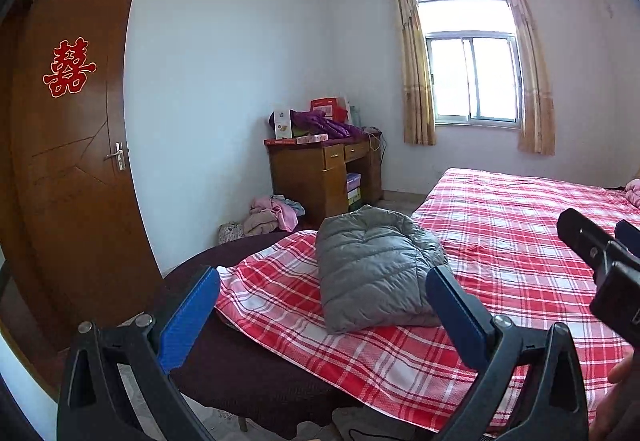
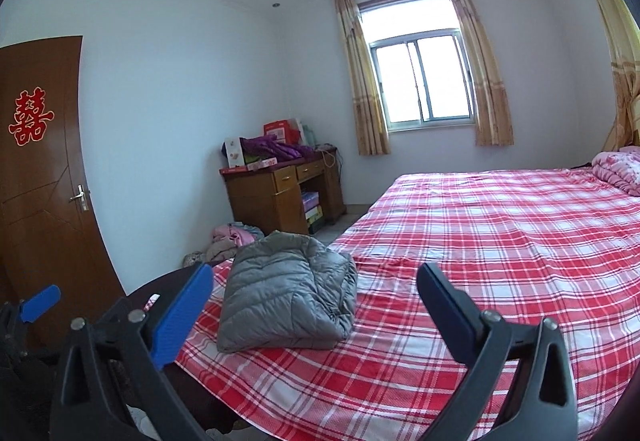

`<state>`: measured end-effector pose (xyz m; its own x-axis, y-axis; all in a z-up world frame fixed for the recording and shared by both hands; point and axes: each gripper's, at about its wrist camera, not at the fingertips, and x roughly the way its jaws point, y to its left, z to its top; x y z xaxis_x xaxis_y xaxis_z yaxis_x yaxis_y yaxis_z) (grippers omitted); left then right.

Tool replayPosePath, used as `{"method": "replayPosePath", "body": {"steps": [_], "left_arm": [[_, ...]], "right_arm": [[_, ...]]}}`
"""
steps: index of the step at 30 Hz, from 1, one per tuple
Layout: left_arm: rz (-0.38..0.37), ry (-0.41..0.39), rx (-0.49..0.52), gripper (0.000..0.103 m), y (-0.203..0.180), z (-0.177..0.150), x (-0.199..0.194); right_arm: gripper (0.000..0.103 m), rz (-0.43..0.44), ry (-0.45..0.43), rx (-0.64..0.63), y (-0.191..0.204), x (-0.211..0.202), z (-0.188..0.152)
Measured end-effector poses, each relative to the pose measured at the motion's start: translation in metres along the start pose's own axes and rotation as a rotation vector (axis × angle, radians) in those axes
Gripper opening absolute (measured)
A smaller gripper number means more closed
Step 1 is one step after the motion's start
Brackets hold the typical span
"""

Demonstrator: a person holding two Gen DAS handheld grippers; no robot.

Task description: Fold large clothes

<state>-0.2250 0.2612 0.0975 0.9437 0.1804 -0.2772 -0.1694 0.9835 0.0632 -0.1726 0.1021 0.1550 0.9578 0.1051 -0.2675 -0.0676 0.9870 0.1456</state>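
1. The left gripper (image 1: 322, 281) has its jaws spread wide. Nothing lies between the blue fingers (image 1: 188, 321), which hang clear above the bed's near corner without touching the cloth.
2. The right gripper (image 2: 314, 289) is as wide open as it goes and empty too, held above the sheet. In the left wrist view its dark body juts in at 3 o'clock; in the right wrist view a blue tip of the left one peeks in at 9 o'clock.
3. The grey puffer jacket (image 1: 376, 269) is folded into a thick, rounded bundle with quilted seams showing and its layers stacked at the near edge. It lies on the red plaid sheet (image 1: 520, 241) near the corner of the bed, at about 12 o'clock from both pairs of fingers, apart from them.
4. A wooden desk (image 1: 316, 177) stands against the far wall at 11 o'clock from the jacket, its top heaped with a purple garment (image 1: 320, 123) and boxes; more boxes fill its open lower shelf.
5. A pile of pink clothes (image 1: 272, 215) lies on the floor beside the desk.
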Motion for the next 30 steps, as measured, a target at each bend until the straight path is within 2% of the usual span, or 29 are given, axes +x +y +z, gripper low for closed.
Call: {"method": "replayPosePath", "body": {"steps": [6, 14, 30], "left_arm": [[-0.003, -0.004, 0.012, 0.102, -0.0028, 0.0002, -0.0029], [-0.002, -0.005, 0.012, 0.102, -0.0039, 0.0002, -0.0047], [-0.003, -0.013, 0.005, 0.102, -0.0056, 0.0007, -0.0061]], "right_arm": [[0.103, -0.003, -0.023, -0.014, 0.0026, -0.0069, 0.0009], [0.103, -0.004, 0.005, -0.001, -0.0014, -0.0028, -0.0011], [0.103, -0.013, -0.018, -0.002, -0.0042, -0.0087, 0.001]]}}
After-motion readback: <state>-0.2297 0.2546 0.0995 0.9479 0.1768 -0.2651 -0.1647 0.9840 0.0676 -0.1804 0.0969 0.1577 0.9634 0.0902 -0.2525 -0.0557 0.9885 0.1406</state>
